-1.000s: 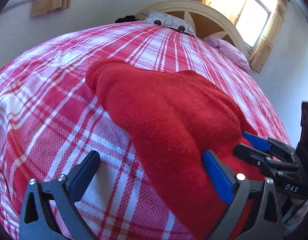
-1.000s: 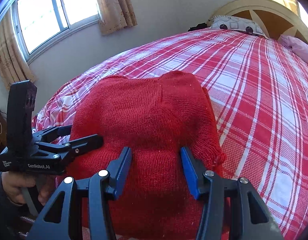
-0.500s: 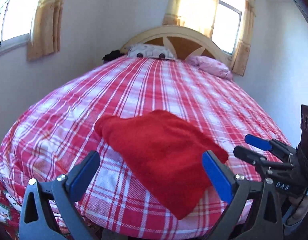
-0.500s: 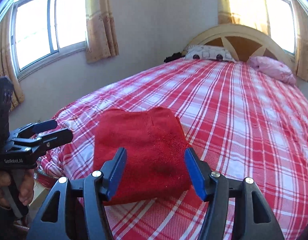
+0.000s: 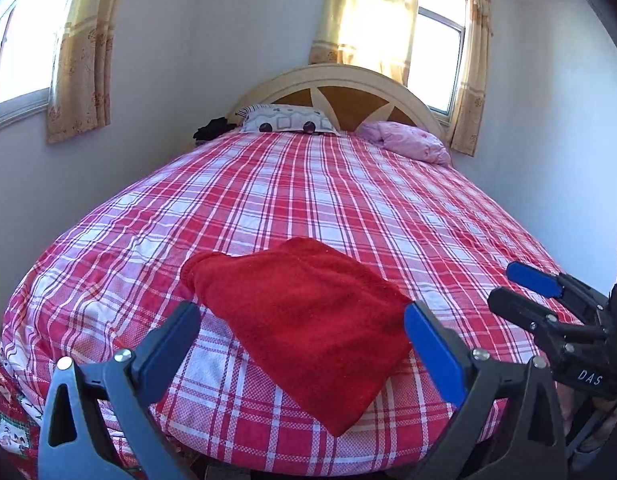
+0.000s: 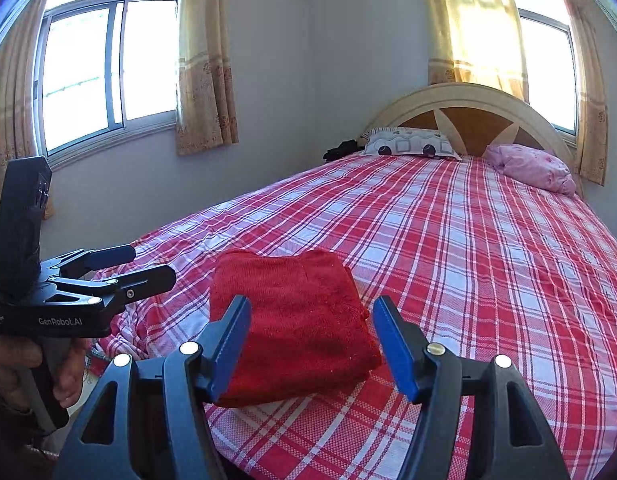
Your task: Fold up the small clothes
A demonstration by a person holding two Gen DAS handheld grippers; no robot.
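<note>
From the left wrist, the left tool hangs with its jaws wide apart and empty above the foot of the bed. The folded red sweater lies near that edge, one corner close to the drop; a nudge could tip it off. A second ago the knit filled this view.

From the right wrist, the right tool is likewise spread and empty, pulled back from the sweater, which has kept its fold.

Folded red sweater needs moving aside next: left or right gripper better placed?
Right, marginally. The right gripper is open with the red sweater centred between its fingers; the left gripper, also open, sees it skewed toward one finger.
</note>
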